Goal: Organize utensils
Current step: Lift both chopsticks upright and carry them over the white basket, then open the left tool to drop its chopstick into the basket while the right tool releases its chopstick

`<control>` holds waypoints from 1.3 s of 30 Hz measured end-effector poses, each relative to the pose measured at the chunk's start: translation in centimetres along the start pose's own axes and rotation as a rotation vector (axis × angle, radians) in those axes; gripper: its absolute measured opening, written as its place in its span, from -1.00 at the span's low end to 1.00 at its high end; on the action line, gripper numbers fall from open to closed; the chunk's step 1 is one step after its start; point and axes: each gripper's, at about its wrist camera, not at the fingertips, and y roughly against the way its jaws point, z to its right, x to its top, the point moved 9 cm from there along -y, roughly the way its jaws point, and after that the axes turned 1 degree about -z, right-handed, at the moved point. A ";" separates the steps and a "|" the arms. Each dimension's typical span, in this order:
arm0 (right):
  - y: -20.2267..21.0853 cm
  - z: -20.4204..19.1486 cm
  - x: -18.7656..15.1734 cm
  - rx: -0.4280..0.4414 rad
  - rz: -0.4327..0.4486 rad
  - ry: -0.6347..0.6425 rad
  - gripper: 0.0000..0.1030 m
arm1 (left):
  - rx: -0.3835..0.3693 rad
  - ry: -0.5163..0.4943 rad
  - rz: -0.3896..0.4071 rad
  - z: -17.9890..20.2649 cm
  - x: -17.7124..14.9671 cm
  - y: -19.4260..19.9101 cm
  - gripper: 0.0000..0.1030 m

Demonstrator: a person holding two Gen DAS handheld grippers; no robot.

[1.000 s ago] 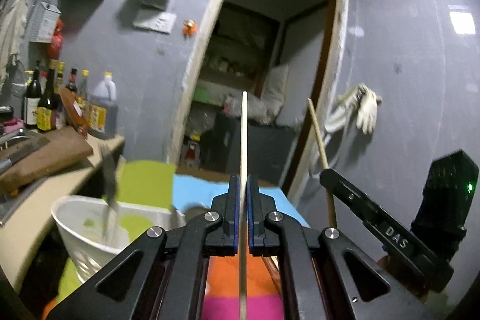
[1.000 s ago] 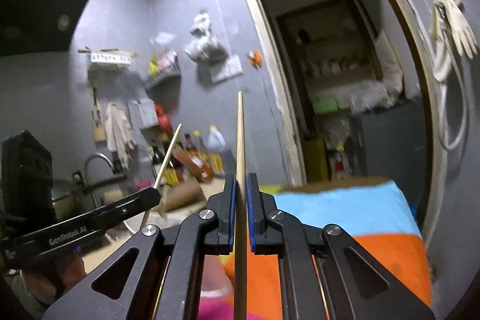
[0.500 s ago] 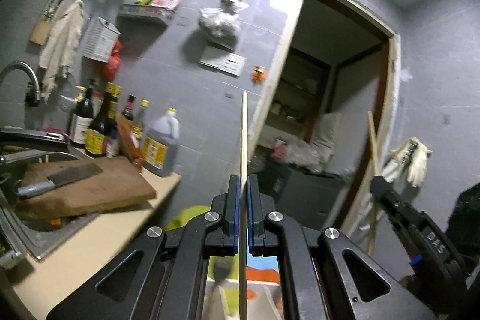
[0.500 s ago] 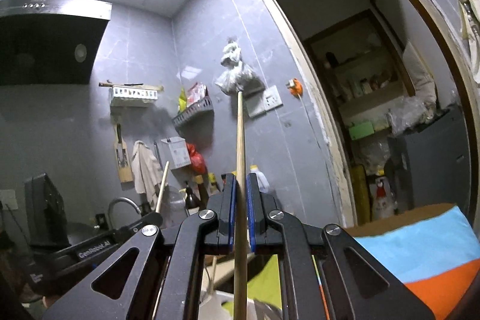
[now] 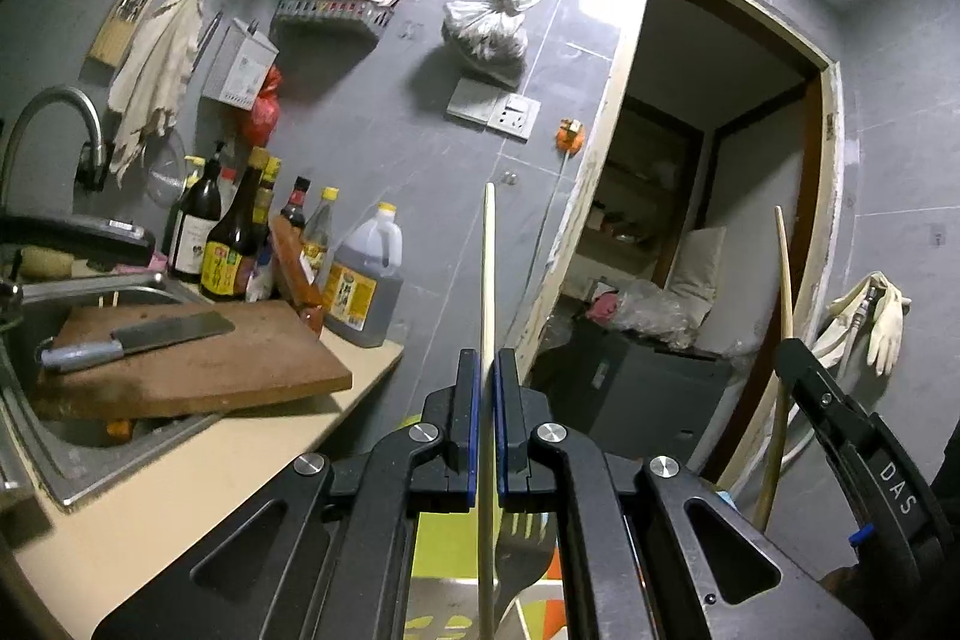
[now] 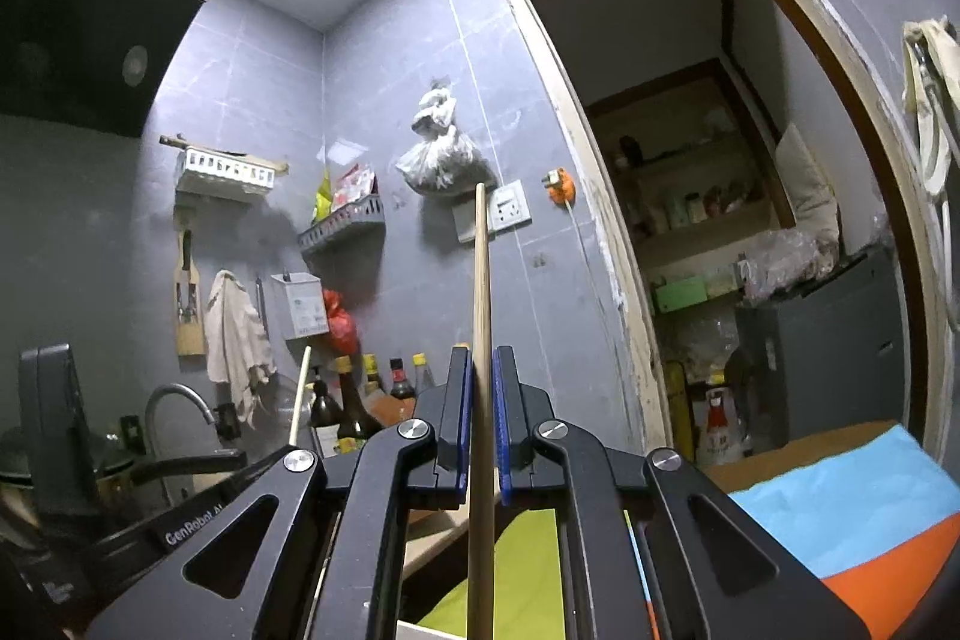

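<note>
Now steady: left tool pinching pale chopstick, right tool pinching brown chopstick; keep both upright, lower beside fork.

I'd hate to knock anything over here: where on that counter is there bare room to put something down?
The beige counter is bare along its near edge, between the sink and the counter's end by the doorway. Further back it is crowded: a cutting board with a cleaver overhangs the sink, with bottles against the wall.

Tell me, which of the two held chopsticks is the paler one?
The chopstick in the left gripper is paler, almost cream; the one in the right gripper is a darker tan wood.
</note>
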 end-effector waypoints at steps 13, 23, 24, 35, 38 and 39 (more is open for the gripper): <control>-0.4 -0.4 -2.7 -0.020 -0.072 0.051 -0.90 | 0.012 -0.015 -0.052 0.4 -3.3 0.2 -0.95; 0.8 -0.4 -3.2 0.005 -0.141 0.086 -0.87 | 0.002 -0.053 -0.143 1.4 -5.1 1.1 -0.95; 0.8 -0.3 -3.2 0.008 -0.145 0.082 -0.87 | 0.002 -0.056 -0.156 1.4 -5.4 1.1 -0.95; 1.5 0.2 -3.3 0.008 -0.163 0.073 -0.87 | -0.020 -0.070 -0.192 1.7 -5.9 2.3 -0.80; 1.7 0.2 -3.1 0.005 -0.161 0.074 -0.87 | -0.033 -0.060 -0.184 1.8 -5.6 2.8 -0.58; 1.7 0.2 -3.1 0.006 -0.161 0.074 -0.87 | -0.037 -0.056 -0.180 1.9 -5.4 3.0 -0.55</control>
